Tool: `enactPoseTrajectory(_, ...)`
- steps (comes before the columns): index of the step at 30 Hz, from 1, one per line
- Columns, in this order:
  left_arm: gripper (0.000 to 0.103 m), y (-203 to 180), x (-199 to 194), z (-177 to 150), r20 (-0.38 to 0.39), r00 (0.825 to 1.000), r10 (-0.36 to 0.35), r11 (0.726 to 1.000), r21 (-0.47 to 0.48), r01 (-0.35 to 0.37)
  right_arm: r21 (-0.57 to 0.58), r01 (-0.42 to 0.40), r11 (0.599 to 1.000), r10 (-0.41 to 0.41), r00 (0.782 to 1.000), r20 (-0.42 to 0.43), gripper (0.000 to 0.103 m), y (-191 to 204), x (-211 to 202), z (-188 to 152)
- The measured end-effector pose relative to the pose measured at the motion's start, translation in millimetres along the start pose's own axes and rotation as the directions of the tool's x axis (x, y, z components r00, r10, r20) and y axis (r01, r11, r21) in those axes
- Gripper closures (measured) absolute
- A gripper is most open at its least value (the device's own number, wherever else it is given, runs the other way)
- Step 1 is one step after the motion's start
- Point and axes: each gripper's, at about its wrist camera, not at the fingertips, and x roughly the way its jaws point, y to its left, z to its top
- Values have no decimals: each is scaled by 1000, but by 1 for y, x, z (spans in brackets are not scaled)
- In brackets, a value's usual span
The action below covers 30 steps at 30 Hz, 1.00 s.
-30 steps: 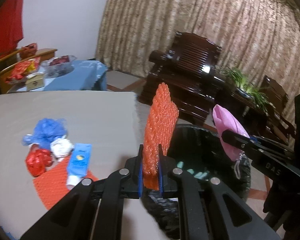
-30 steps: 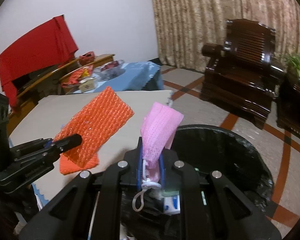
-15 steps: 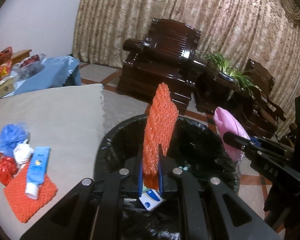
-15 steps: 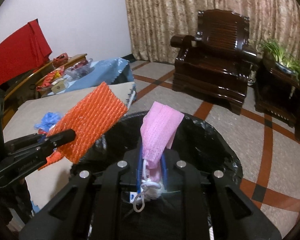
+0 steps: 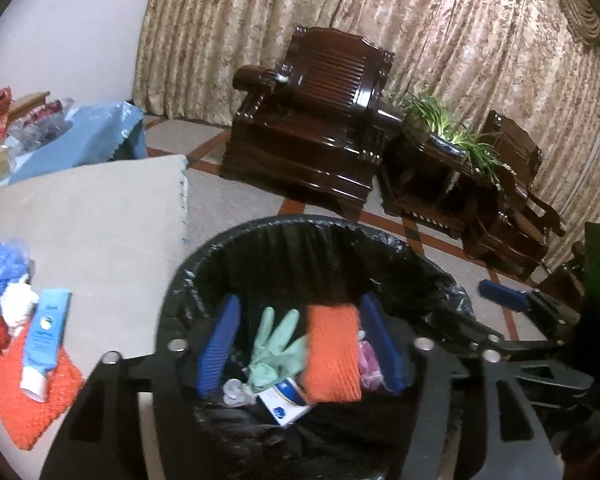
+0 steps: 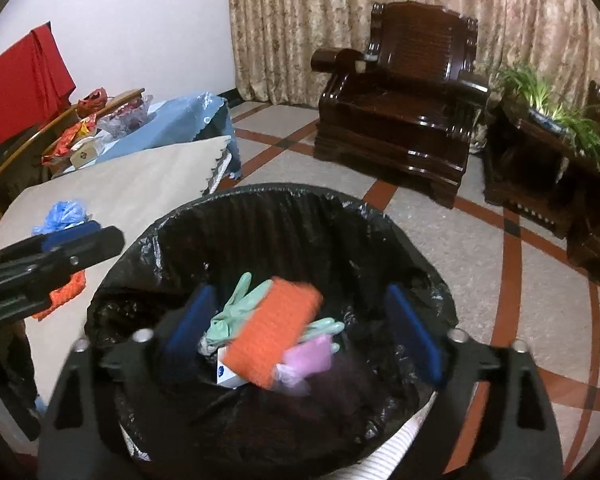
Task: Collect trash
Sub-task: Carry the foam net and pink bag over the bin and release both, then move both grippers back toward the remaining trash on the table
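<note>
Grippers both over round bin with black plastic liner (image 5: 380, 248), pointing down into it. Left gripper (image 5: 300, 346) jaws opening, nothing pinched; orange foam-net sleeve (image 5: 332, 354) loose below between its blue pads, beside pale green rubber glove (image 5: 276, 344). Right gripper (image 6: 304, 330) jaws opening wide, empty; pink mesh pouch (image 6: 308, 356) lies below in bin, against the orange sleeve. Blue tube (image 5: 44, 340) on orange mat (image 5: 24, 404), left of left gripper on table.

Orange mesh pad (image 6: 274, 334), pink pouch (image 6: 308, 356), mint glove (image 5: 274, 346) — black bin liner (image 6: 284, 216)
</note>
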Motion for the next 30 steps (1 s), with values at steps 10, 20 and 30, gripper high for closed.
enactPoseTrajectory(10, 6, 37, -54, -1, 113, 981, 157, 988, -21, -155, 6, -23, 1000, 22, 993, 114, 5, 23, -19, 19)
enactPoseTrajectory(20, 6, 112, -103, -25, 131, 929, 347, 933, -146, -329, -49, -125, 991, 130, 984, 118, 5, 85, -4, 37)
enactPoseTrajectory(30, 6, 180, -137, -52, 109, 877, 467, 869, -239, -433, -149, -237, 960, 252, 963, 91, 5, 177, 18, 45)
